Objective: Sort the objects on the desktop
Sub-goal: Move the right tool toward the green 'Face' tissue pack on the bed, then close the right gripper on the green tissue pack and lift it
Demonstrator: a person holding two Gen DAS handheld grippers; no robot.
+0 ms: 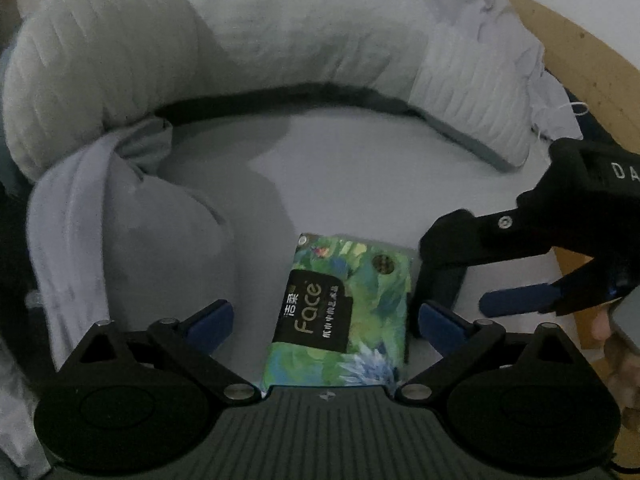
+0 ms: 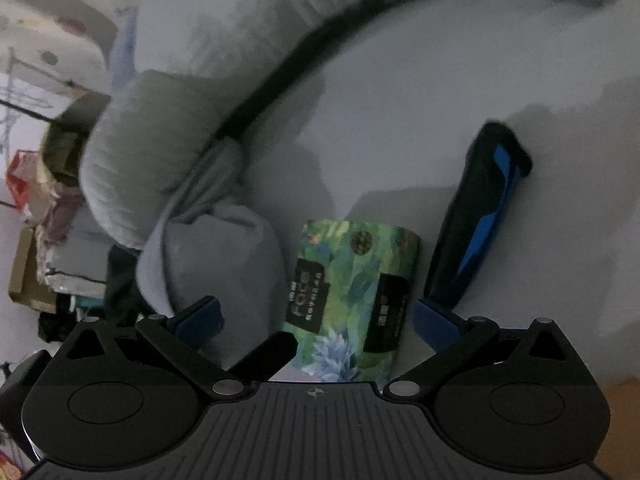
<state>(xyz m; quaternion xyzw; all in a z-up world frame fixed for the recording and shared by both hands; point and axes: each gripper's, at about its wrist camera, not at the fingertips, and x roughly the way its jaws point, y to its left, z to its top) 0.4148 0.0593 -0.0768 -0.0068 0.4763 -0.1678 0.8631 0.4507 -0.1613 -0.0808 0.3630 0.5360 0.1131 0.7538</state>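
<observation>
Bedding (image 1: 100,92) bunched left of and behind tissue pack (image 1: 344,308), which lies flat on pale sheet (image 1: 360,152). Left gripper (image 1: 324,320) straddles pack, jaws wide apart, fingers either side, holding nothing. Black-and-blue tool (image 2: 476,216) lies just right of pack (image 2: 352,304). Right gripper (image 1: 468,284) enters from right of pack, jaws apart, empty; in its own view pack sits between spread fingers (image 2: 432,324).

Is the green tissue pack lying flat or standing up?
Lying flat: the tissue pack shows its broad printed Face label upward on the grey sheet, between open jaws.
</observation>
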